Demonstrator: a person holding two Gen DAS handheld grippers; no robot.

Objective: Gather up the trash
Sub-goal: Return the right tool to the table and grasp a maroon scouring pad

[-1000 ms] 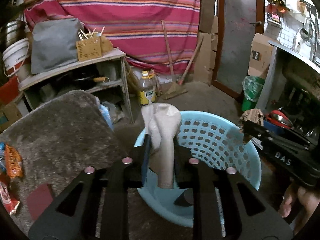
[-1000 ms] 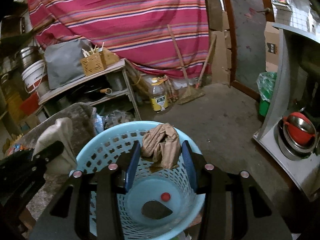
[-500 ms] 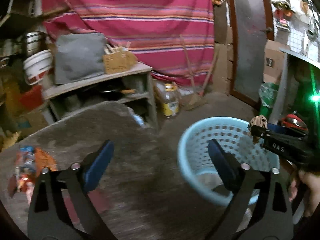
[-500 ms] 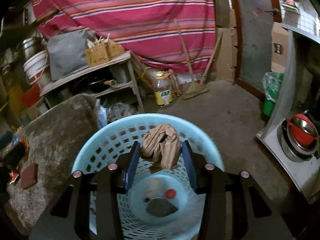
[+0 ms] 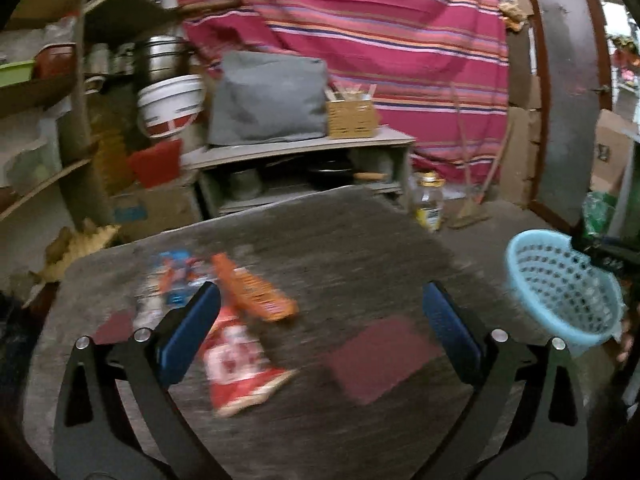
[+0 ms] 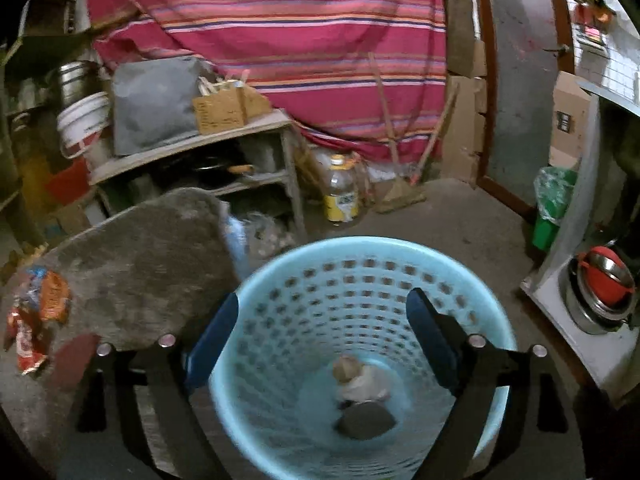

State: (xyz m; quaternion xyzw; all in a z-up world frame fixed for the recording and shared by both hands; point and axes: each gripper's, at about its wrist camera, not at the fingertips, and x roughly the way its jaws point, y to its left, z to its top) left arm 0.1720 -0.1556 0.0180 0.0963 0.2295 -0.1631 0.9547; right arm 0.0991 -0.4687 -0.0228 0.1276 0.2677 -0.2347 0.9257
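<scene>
My left gripper (image 5: 320, 324) is open and empty above the grey table (image 5: 360, 240). Under it lie a red snack wrapper (image 5: 236, 364), an orange wrapper (image 5: 256, 292), a blue wrapper (image 5: 176, 272) and a dark red square pad (image 5: 380, 360). My right gripper (image 6: 322, 344) is open and empty over the light blue basket (image 6: 360, 256). Crumpled paper (image 6: 360, 376) and a dark flat piece (image 6: 366, 420) lie on the basket's bottom. The basket also shows in the left wrist view (image 5: 560, 280), right of the table.
A shelf unit (image 6: 200, 148) with a grey cushion and a cardboard box stands behind the table. An oil bottle (image 6: 340, 196) and a broom stand on the floor by the striped curtain. A green bin (image 6: 554, 208) and a counter with red bowls are at the right.
My left gripper let go of the pale paper, opened and swung left from the basket to the table. My right gripper opened and the brown crumpled paper dropped into the basket.
</scene>
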